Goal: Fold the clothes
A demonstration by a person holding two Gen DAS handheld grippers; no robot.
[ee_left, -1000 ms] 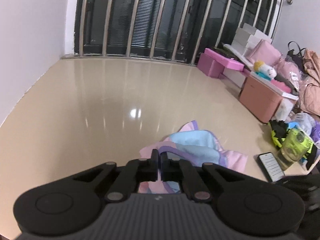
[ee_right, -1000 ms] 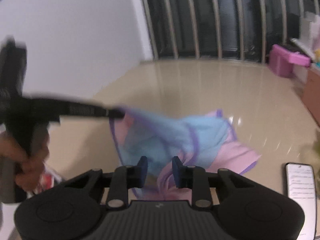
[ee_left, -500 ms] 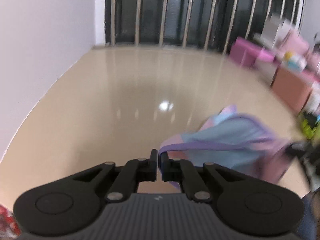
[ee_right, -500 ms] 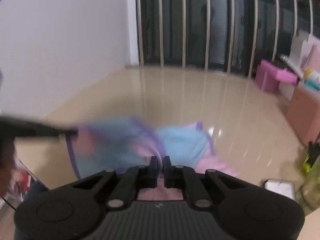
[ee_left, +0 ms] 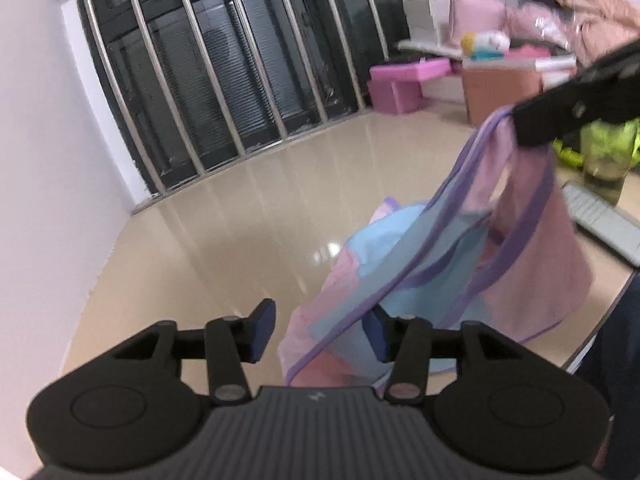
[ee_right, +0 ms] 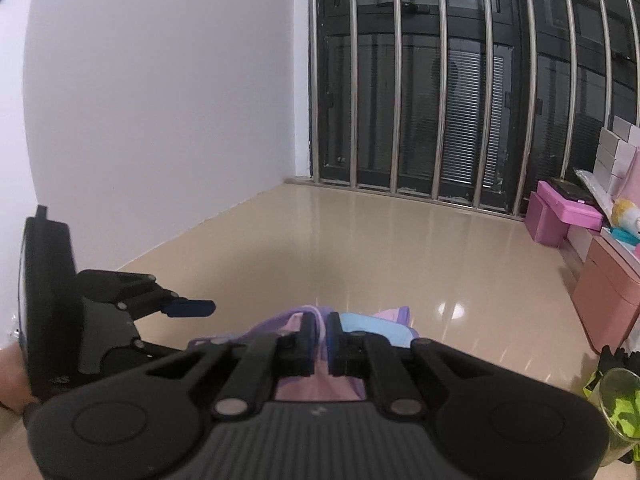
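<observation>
Two hand-held grippers | left (ee_left: 316, 332) just spread, garment (ee_left: 440, 264) released | right (ee_right: 320, 344) pinching garment, hem hidden

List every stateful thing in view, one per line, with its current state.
left gripper: open, jaws just opened, cloth lies loose between them.
right gripper: shut on the garment's purple-trimmed edge.
garment: unfolded, lifted at one edge, lower part draped on the floor.
green cup: upright on the floor.
phone: lying flat, screen lit.
pink boxes: closed.
</observation>
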